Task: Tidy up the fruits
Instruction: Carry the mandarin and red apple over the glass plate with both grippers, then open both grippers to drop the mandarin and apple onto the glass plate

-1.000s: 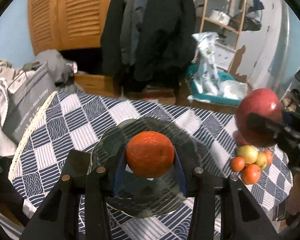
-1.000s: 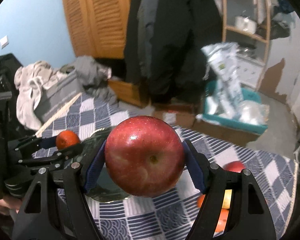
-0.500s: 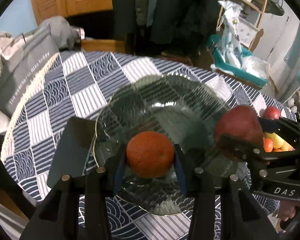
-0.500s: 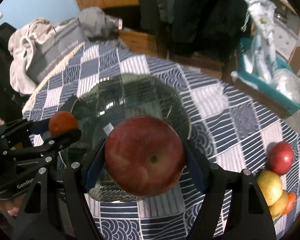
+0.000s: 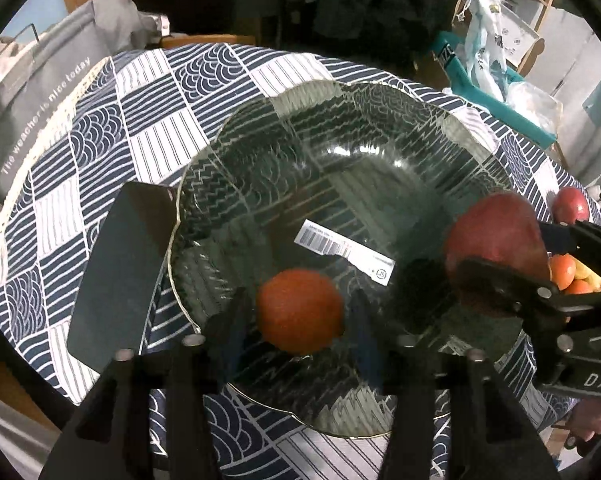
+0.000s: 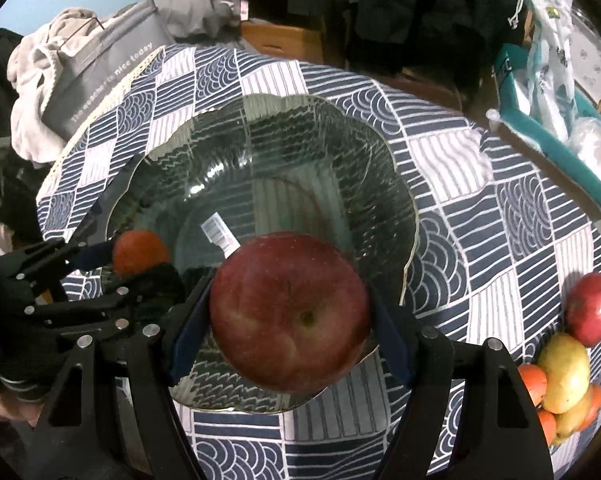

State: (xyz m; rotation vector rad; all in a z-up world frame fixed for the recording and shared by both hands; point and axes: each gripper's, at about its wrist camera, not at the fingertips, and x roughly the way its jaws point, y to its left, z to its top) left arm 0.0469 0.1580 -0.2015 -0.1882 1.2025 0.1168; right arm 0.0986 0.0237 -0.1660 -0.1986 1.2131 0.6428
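While the left claw [image 5: 298,320] opens off the orange [image 5: 299,311], it might roll into the glass bowl [image 5: 340,128]; right claw [image 6: 290,320] grips the apple [image 6: 289,312].

Orange being let go over the glass bowl

The left gripper [image 5: 300,316] is being opened at lower centre, the orange [image 5: 299,311] lying between its jaws with gaps showing. At right, a red apple [image 5: 496,236] is being held by the right gripper [image 5: 512,256] above the glass bowl [image 5: 340,152].
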